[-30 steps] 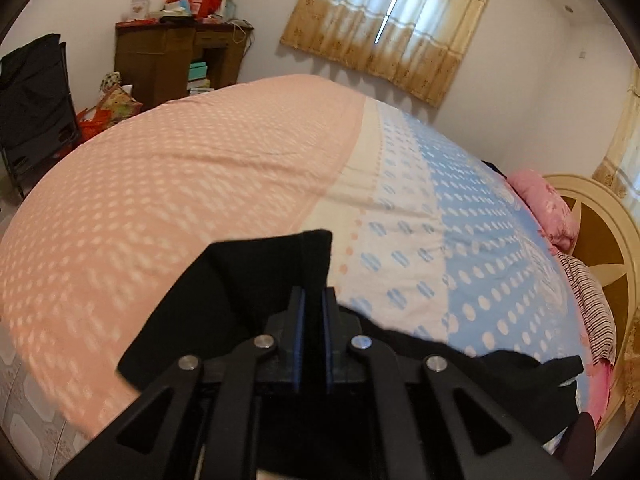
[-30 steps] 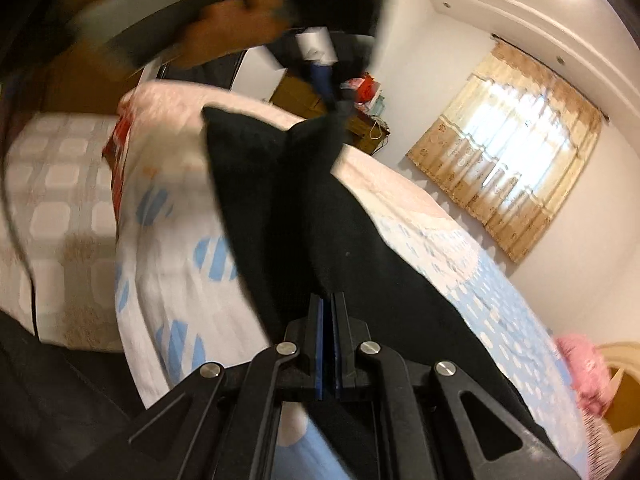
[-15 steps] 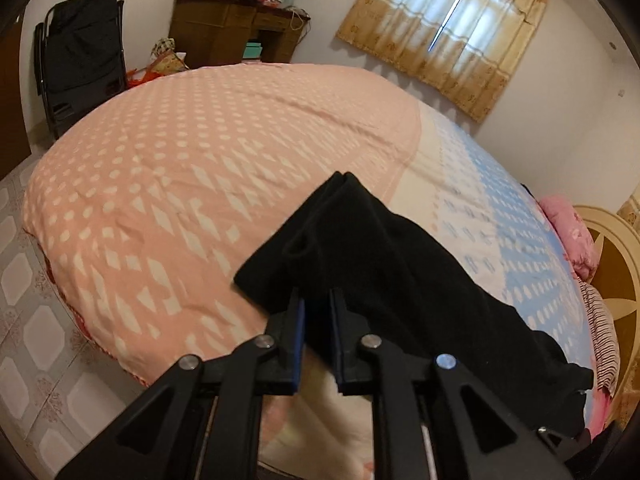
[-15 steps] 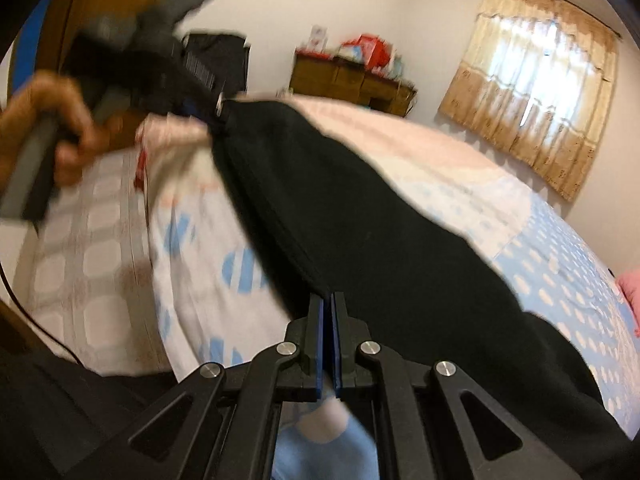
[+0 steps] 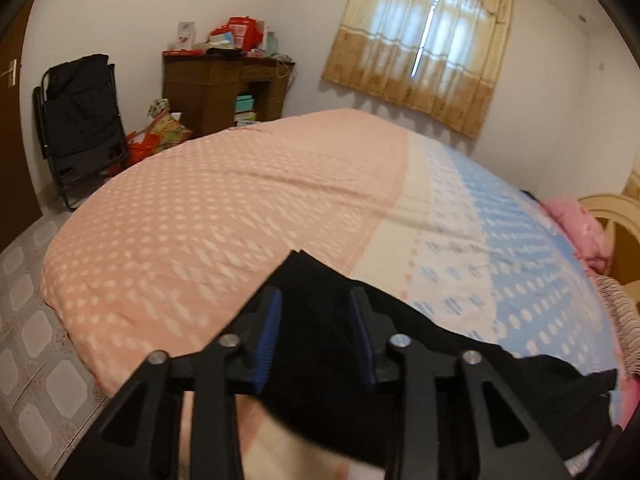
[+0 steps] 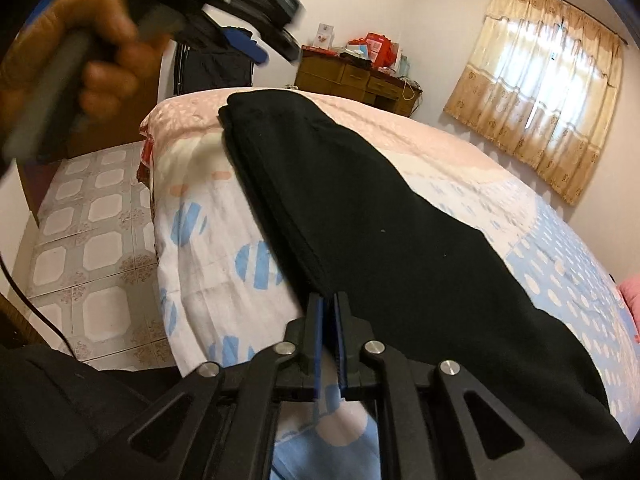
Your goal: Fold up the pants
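Left gripper [image 5: 316, 330]: jaws stand clearly apart, having just been opening. A second ago they were clamped on the pants' [image 5: 320, 344] corner. That black corner now sits between the blue pads [image 5: 266, 340] but the pads don't press it; cloth is released.

Right gripper [image 6: 327, 332]: jaws narrow, only a slim gap, just starting to open. The pants' [image 6: 384, 216] near edge sits at the fingertips; can't tell if the pads still pinch it. A second ago they were fully closed on the fabric.

Pants: a second ago lifted and bunched off the bedspread [image 6: 208, 248]. Now they lie flat in a long black strip along the near edge of the bed, folded lengthwise, layers stacked at the side edge. Far end rests on the pink part of the bedspread [image 5: 208, 216], near end on the blue-and-white part.

Person's left hand [image 6: 96, 52] holds the left gripper's handle, up above the far end of the pants, clear of the cloth, blurred.

Far side: pink pillow [image 5: 580, 228] by the headboard [image 5: 612, 216], wooden desk [image 5: 224, 88], black folding chair [image 5: 80, 112], curtained window [image 5: 424, 40].
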{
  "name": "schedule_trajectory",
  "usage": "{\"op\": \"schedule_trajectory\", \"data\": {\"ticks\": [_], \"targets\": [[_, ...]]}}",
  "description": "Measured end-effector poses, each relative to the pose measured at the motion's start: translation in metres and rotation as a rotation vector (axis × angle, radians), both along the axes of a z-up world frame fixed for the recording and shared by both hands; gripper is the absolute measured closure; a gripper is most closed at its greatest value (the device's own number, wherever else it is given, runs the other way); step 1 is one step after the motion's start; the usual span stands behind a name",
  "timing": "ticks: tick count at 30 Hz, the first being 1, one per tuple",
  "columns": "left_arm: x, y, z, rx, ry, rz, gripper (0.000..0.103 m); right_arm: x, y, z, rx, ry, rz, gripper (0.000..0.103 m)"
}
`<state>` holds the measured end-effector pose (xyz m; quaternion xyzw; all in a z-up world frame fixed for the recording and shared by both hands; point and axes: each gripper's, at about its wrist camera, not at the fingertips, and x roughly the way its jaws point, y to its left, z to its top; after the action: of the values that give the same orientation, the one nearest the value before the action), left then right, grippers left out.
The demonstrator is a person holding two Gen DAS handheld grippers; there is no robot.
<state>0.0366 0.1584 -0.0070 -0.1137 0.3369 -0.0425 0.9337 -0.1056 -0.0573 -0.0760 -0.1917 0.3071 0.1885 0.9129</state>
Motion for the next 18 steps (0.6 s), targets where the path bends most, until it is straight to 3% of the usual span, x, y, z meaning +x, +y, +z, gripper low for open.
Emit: {"op": "schedule_trajectory", "data": {"ticks": [4,7,10,13,16,18], "targets": [[0.011,-0.008,-0.035,0.016,0.102,0.052,0.062,0.014,-0.044,0.027,0.358,0.203,0.062,0.052],[-0.004,-0.019,-0.039,0.129,0.043,0.056,0.062,0.035,-0.094,0.054,0.569,0.225,0.043,0.047],[-0.015,-0.026,-0.04,0.187,0.021,0.064,0.062,0.079,-0.139,0.058,0.637,0.24,-0.052,0.047],[-0.02,-0.026,-0.03,0.155,-0.015,0.045,0.062,0.119,-0.161,0.04,0.619,0.276,-0.134,0.047],[-0.018,-0.028,-0.036,0.169,-0.002,0.033,0.051,0.146,-0.158,0.02,0.608,0.373,-0.119,0.047],[-0.016,-0.025,-0.044,0.168,0.006,0.035,0.053,0.148,-0.147,0.012,0.604,0.438,-0.102,0.047]]}}
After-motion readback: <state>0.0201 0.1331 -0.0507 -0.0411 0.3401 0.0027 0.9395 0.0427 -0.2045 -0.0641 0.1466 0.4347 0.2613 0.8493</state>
